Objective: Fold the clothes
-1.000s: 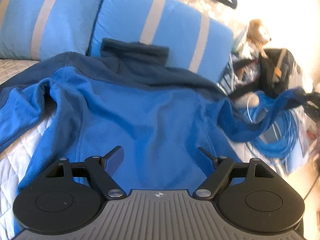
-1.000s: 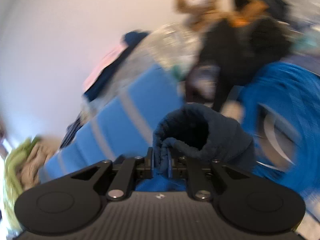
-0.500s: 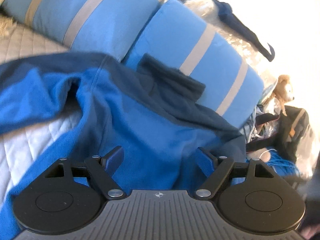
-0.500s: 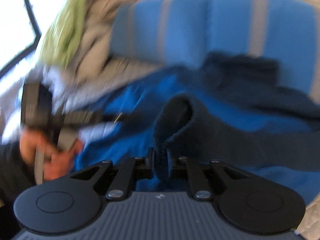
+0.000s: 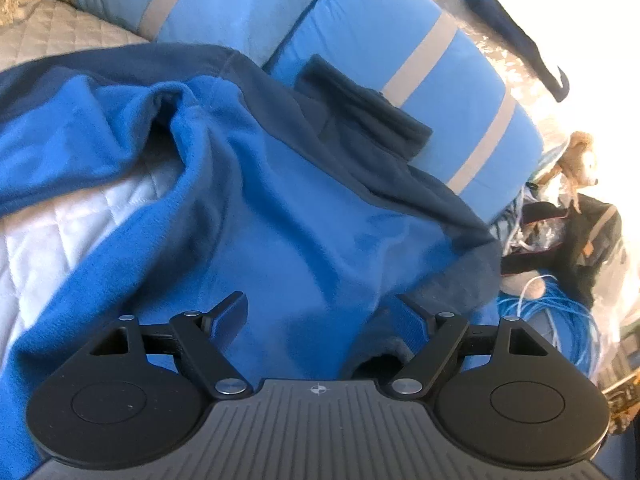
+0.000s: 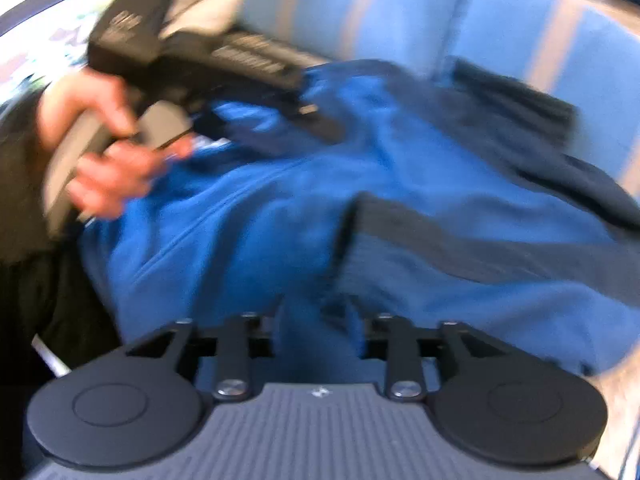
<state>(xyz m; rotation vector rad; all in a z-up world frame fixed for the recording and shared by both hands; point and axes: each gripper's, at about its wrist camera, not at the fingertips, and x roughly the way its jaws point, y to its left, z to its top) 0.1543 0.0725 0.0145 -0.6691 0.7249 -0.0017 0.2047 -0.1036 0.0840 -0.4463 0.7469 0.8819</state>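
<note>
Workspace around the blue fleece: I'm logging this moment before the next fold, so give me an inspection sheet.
Surface: white quilted bedcover, partly covered by the garment.
Job's things: blue fleece jacket with navy trim, spread out and rumpled; its collar leans on a pillow.
Clutter: two blue striped pillows; a stuffed toy and a dark bag to the side.
Grippers: left gripper open over the fleece; right gripper part-open with fleece between its fingers, image blurred. A hand holds the left gripper's handle.
Cables: coiled blue cable beside the bed.
Surroundings: bright, overexposed background; nothing else discernible.
</note>
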